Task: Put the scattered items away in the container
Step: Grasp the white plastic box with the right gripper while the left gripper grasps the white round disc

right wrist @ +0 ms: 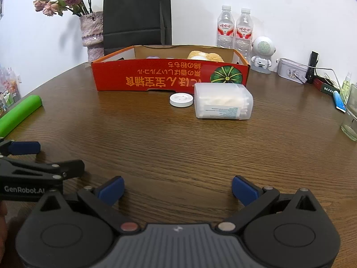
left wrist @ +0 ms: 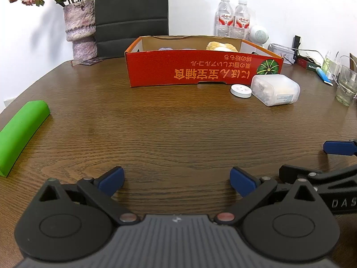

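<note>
A red cardboard box (left wrist: 196, 67) (right wrist: 156, 76) stands open at the far middle of the wooden table, with a yellow plush toy (left wrist: 221, 45) (right wrist: 205, 56) and a pale purple item inside. In front of its right end lie a clear plastic box of cotton swabs (left wrist: 275, 89) (right wrist: 223, 100) and a white round disc (left wrist: 241, 91) (right wrist: 181, 99). A green foam roll (left wrist: 20, 134) (right wrist: 20, 112) lies at the left edge. My left gripper (left wrist: 177, 182) is open and empty, low over the near table. My right gripper (right wrist: 178, 189) is open and empty beside it.
At the back stand a vase of dried roses (left wrist: 80, 29), a black paper bag (right wrist: 136, 13), two water bottles (right wrist: 234, 28) and a white robot speaker (right wrist: 263, 52). A tin (right wrist: 292, 70), cables, a blue tube and a glass (right wrist: 351, 116) crowd the right edge.
</note>
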Available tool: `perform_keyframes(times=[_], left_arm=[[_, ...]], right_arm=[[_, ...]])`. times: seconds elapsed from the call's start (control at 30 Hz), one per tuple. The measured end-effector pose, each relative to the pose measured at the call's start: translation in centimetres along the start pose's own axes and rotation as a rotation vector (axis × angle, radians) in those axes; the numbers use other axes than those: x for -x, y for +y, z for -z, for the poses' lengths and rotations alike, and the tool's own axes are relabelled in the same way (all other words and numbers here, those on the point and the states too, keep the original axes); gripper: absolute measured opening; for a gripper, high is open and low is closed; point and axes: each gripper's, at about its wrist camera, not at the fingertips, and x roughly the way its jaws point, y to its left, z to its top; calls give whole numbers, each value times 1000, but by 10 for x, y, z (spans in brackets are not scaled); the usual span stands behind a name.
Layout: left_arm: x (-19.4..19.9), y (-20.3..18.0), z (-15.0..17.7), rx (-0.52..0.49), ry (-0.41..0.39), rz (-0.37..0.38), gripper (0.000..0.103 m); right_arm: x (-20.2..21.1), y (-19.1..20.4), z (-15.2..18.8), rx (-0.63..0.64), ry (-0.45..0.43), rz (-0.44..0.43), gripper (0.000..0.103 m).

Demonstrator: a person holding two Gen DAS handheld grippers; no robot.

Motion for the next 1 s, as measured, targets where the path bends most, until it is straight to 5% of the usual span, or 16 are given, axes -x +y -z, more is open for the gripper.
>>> perform_keyframes(times=[0.03, 0.17, 0.3, 0.43, 0.5, 0.57, 0.63, 0.7, 0.83, 0.87, 1.0], left_arm=[[3, 3, -7, 13, -20, 17, 103], [9, 6, -53, -77, -180, 130, 103], [-33, -11, -85, -185, -140, 202, 103], [-71, -33, -99, -239, -94, 245, 103], [-85, -41, -102, -272, -113, 281, 103], [-101, -46, -108, -282, -120, 295, 103], [-115, -49, -112, -278, -99, 322, 98], [-127, -54, -115, -273, -51, 346, 76], [-144, -62, -115, -253, 1, 329, 55], [-144, -64, -114, -258, -7, 318, 40], [-135, -68, -108, -265, -10, 310, 40]], right_arm=[[5, -3, -4, -15, -34, 4, 94], [6, -17, -44, 22, -155, 34, 103], [-46, -38, -85, 43, -109, 114, 103], [-87, -65, -100, -64, -24, 76, 99], [-95, -70, -99, -70, -15, 27, 82], [-96, -80, -97, -105, -12, 6, 82], [-92, -92, -95, -155, -20, 20, 82], [-83, -108, -93, -223, -44, 31, 82], [-67, -134, -90, -324, -106, 10, 82], [-65, -137, -90, -341, -116, -1, 82], [-66, -132, -90, -330, -121, -28, 82]])
